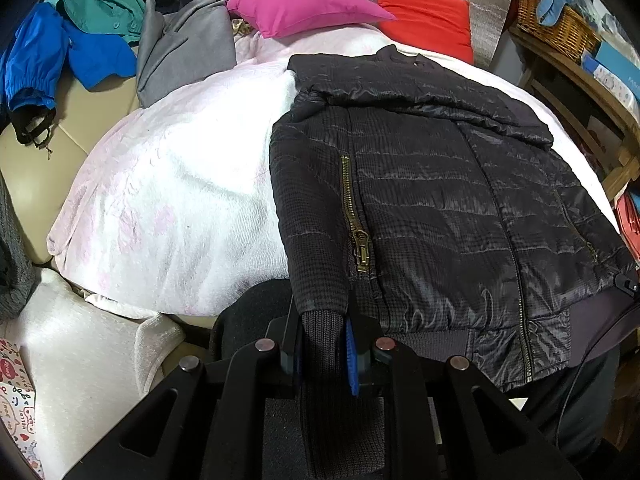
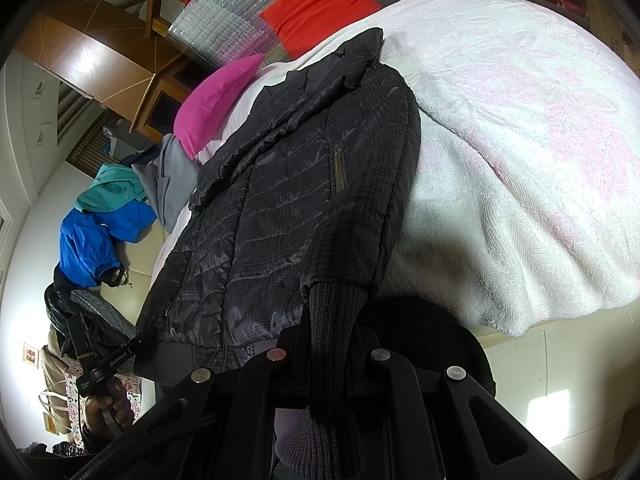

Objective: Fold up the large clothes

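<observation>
Gripping a ribbed knit cuff [image 1: 322,334] at lower centre of its own view, the left gripper [image 1: 326,346] has its jaws clamped on the end of one sleeve of the black quilted jacket [image 1: 432,208], and the right gripper [image 2: 334,344] is likewise closed on the other ribbed cuff [image 2: 336,308] at lower centre of the right wrist view. The jacket lies front up on the pale pink-patterned blanket [image 1: 172,184], filling the centre and right of the left view, collar toward the top of the frame near the magenta pillow [image 1: 304,8] and red pillow [image 1: 428,20], hem band at lower right. Both sleeves already lie along the body's outer edges, so the step in hand looks like folding the sleeves in over the chest. To do it well, each cuff probably wants lifting only enough to clear the padding, then carrying across toward the centre zip [image 1: 508,232] so the sleeve lands flat and straight. Moving both hands evenly should keep the body from dragging sideways on the soft blanket. The shiny shell looks slippery and puffy, so a slack sleeve may slide back; laying it down under light tension and letting go only once it rests seems wise. Other clothes, a blue jacket [image 1: 64,52] and grey garment [image 1: 184,48], sit at upper left, well apart.
</observation>
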The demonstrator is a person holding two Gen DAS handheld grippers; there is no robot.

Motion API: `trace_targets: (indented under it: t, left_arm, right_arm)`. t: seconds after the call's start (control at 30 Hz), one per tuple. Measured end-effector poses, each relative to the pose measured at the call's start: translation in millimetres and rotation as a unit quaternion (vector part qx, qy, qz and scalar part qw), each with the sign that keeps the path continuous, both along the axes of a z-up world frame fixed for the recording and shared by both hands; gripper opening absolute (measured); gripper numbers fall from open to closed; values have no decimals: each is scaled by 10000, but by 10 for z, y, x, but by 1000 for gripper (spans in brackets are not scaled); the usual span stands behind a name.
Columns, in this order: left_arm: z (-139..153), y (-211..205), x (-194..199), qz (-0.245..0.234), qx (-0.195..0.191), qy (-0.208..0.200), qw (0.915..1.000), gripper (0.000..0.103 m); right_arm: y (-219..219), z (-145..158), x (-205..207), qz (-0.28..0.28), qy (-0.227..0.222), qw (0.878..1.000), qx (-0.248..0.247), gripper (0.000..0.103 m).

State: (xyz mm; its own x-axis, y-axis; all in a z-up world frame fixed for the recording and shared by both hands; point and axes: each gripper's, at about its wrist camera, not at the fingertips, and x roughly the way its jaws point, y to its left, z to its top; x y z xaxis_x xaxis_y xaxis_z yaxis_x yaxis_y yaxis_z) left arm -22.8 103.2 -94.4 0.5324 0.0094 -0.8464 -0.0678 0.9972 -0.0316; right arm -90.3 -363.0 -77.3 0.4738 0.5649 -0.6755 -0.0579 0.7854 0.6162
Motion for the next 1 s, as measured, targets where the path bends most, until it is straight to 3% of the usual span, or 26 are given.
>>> trace_targets:
  t: [1.0]
  left_arm:
    - [-4,-33,24,4,130,63,9999,18]
  right_arm:
    - [-74,-73,-8,-20,-35,9999,116,12]
